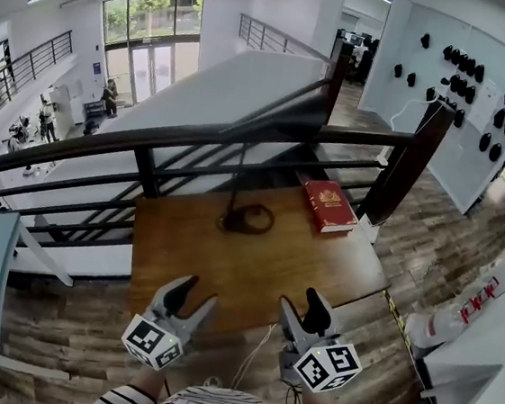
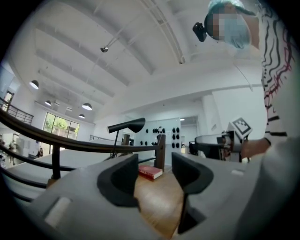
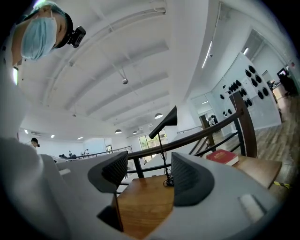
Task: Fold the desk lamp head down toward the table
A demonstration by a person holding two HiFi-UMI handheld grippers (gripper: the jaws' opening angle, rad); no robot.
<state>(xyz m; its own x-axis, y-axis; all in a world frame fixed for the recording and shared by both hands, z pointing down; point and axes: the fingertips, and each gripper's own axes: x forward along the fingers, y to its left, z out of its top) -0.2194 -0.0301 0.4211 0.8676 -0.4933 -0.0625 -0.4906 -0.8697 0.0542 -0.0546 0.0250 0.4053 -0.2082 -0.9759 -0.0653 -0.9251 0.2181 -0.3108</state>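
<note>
Right, risks first, then text:
1. The black desk lamp [image 1: 235,186], with a thin stem and a round base, stands upright at the far side of the brown wooden bench [image 1: 254,269], close to the dark metal railing [image 1: 151,140]. Its cone head [image 2: 126,125] is up, not yet folded.
2. The left gripper [image 1: 195,294] and right gripper [image 1: 300,303] both have their jaws spread wide with only bench top between them. Both sit at the near edge, well apart from the lamp.
3. Risk: pressing the head with one gripper alone. With a thin stem and small base, the lamp likely tips or skids before the hinge gives. Brace the base with the other gripper.
4. Risk: the black cord [image 3: 168,182] bunched at the base could snag a jaw and drag the lamp.
5. Risk: the head could swing into the railing or onto the red hardback book [image 1: 329,205], which lies near the base on the right. Fold toward open bench.
6. Risk: the smooth cone may slip out of a pinch.
7. Writing: the book cover has a gold emblem and lettering, too small to read. The gripper cubes carry black-and-white square markers and no text. No brand shows on the lamp.
</note>
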